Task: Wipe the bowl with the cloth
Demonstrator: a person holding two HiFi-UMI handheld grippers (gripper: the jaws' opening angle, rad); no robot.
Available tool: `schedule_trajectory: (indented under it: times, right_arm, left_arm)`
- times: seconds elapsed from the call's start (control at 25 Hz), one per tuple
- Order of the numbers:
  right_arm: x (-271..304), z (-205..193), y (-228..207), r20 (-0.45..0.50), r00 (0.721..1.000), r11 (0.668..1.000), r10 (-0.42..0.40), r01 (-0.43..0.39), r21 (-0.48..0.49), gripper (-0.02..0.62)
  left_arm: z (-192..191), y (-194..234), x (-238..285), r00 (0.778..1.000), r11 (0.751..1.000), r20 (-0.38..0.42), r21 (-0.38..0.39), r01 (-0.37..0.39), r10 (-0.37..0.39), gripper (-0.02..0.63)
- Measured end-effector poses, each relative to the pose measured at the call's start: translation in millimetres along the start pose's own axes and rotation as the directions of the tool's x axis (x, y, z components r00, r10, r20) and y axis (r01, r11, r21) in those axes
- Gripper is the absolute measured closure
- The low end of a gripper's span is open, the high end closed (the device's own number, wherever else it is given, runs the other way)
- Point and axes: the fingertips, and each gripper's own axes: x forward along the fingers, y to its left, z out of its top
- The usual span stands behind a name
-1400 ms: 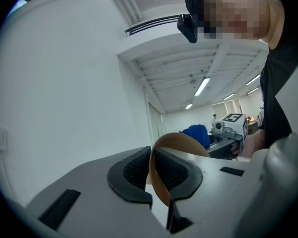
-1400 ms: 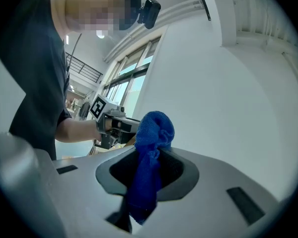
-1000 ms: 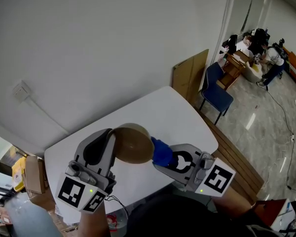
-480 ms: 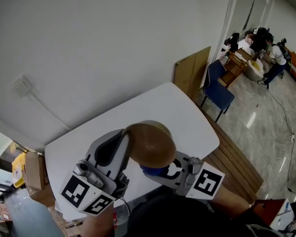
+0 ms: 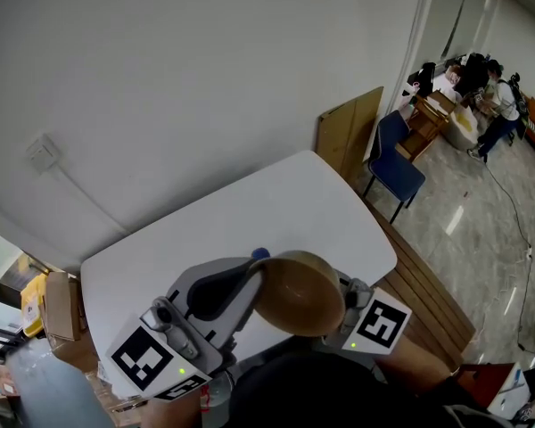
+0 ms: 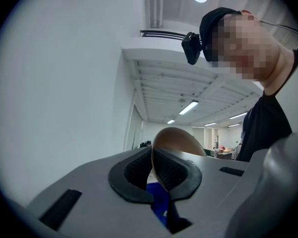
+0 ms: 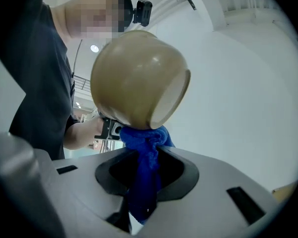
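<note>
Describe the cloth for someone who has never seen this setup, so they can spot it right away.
By the white table, the person holds a tan bowl in the air, its rim gripped by the left claw. The right claw pinches the cloth, a bunched wad against the bowl. It is the only bright blue thing among grey claws and tan bowl.

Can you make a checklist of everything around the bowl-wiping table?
Surface: white table.
Job's things: brown bowl held up in the air, tilted; blue cloth bunched against the bowl.
Clutter: nothing seen on the table; cardboard box on the floor beside it.
Grippers: left gripper shut on the bowl's rim; right gripper shut on the cloth.
Cables: one wire down the wall from a socket; one cable across the floor.
Surroundings: blue chair, wooden board against the wall, people far off.
</note>
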Motion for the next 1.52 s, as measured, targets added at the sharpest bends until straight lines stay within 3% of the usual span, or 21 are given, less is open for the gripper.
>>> schedule_trajectory:
  times: [0.16, 0.44, 0.52, 0.68, 1.0, 1.28, 1.52]
  right_arm:
    - [-6, 3, -5, -0.009, 0.999, 0.997, -0.034, 0.034, -0.067, 0.511]
    - [-18, 8, -24, -0.042, 0.994, 0.987, -0.098, 0.092, -0.134, 0.511]
    - [-21, 7, -28, -0.066, 0.990, 0.978, -0.125, 0.112, -0.173, 0.511]
    - [-27, -5, -32, -0.178, 0.972, 0.958, -0.152, 0.100, -0.269, 0.511]
    - [-26, 4, -35, -0.183, 0.969, 0.918, -0.166, 0.084, -0.387, 0.511]
    - [-17, 12, -34, -0.188, 0.971, 0.878, -0.148, 0.042, -0.476, 0.511]
    - [-5, 13, -32, -0.196, 0.974, 0.850, -0.117, -0.004, -0.527, 0.511]
  left_arm:
    - [-3, -19, -1, 0.991, 0.992, -0.046, -0.015, 0.128, -0.128, 0.584]
    - [-14, -36, -4, 0.950, 0.959, -0.171, 0.070, 0.276, -0.261, 0.584]
    - [-21, -36, -7, 0.939, 0.953, -0.212, 0.081, 0.292, -0.270, 0.584]
    - [-22, -22, -9, 0.944, 0.962, -0.227, 0.076, 0.261, -0.239, 0.584]
    - [-18, 0, -19, 0.944, 0.960, -0.232, 0.098, 0.264, -0.236, 0.581]
    - [-23, -16, -22, 0.900, 0.912, -0.283, 0.149, 0.382, -0.331, 0.584]
    - [-33, -27, -22, 0.858, 0.875, -0.368, 0.189, 0.446, -0.358, 0.583]
